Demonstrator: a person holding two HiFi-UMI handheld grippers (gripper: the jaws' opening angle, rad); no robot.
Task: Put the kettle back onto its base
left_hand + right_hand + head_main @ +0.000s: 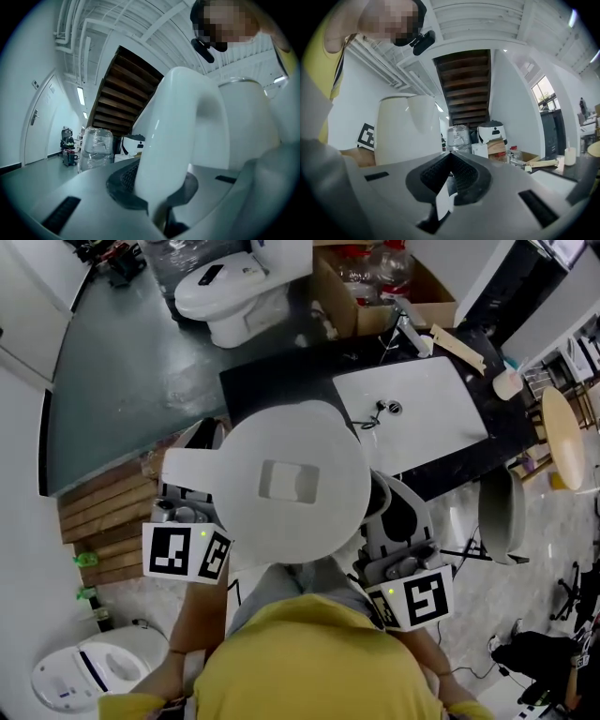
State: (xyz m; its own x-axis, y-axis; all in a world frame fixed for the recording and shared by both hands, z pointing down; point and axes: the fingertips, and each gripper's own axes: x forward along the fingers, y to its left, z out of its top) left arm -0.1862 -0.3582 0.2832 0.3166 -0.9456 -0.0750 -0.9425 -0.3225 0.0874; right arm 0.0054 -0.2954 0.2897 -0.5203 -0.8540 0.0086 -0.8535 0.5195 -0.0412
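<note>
A white kettle [295, 484] fills the middle of the head view, seen from above with its lid up and its handle [192, 468] sticking out to the left. My left gripper [190, 495] reaches in under that handle. In the left gripper view the pads of the left gripper [154, 190] are shut on the thick white handle [183, 131]. My right gripper [389, 501] is beside the kettle's right flank. Its pads [461, 176] meet at the tips, with nothing held that I can see. The kettle body [405, 129] stands to its left. I see no kettle base.
Ahead is a black counter [281, 381] with a white sink basin [422, 409] and a tap [411, 334]. Beyond it are a white toilet [230, 292] and a cardboard box [375, 282] of bottles. Wooden slats [103, 512] lie at left, a round stool [562, 437] at right.
</note>
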